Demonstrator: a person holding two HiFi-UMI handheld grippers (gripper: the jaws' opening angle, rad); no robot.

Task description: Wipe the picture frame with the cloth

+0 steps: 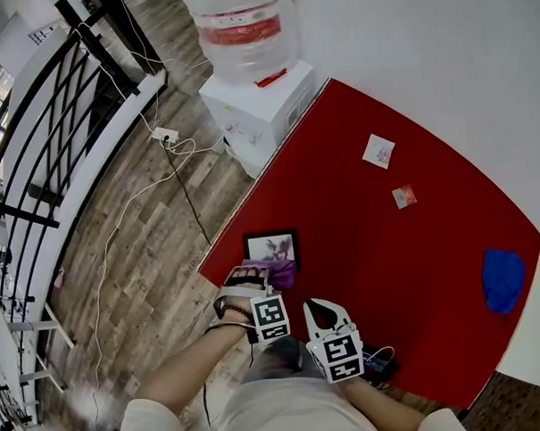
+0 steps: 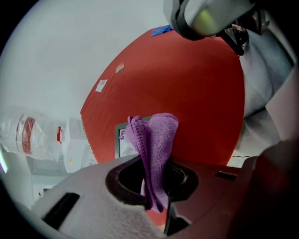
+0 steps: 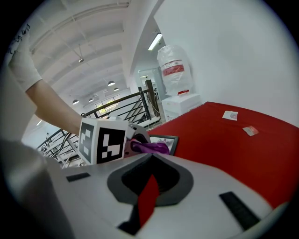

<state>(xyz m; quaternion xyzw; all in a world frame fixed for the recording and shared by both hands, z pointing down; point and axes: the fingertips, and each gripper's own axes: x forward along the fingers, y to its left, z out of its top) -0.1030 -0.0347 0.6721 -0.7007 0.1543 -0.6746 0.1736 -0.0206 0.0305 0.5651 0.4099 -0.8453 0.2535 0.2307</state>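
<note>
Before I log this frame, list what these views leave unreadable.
Black picture frame: its image is too small in the head view; the folded purple cloth clamped in the left gripper covers much of it in that gripper's view.
Small white paper card and small reddish card: print too small in every view.

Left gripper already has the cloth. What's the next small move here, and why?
Probably ease the left gripper forward and down until the purple cloth presses on the picture frame, then start a stroke. The cloth is clamped in its jaws and sits at the frame's near edge, which lies flat by the red table's corner. Contact cannot be confirmed.
</note>
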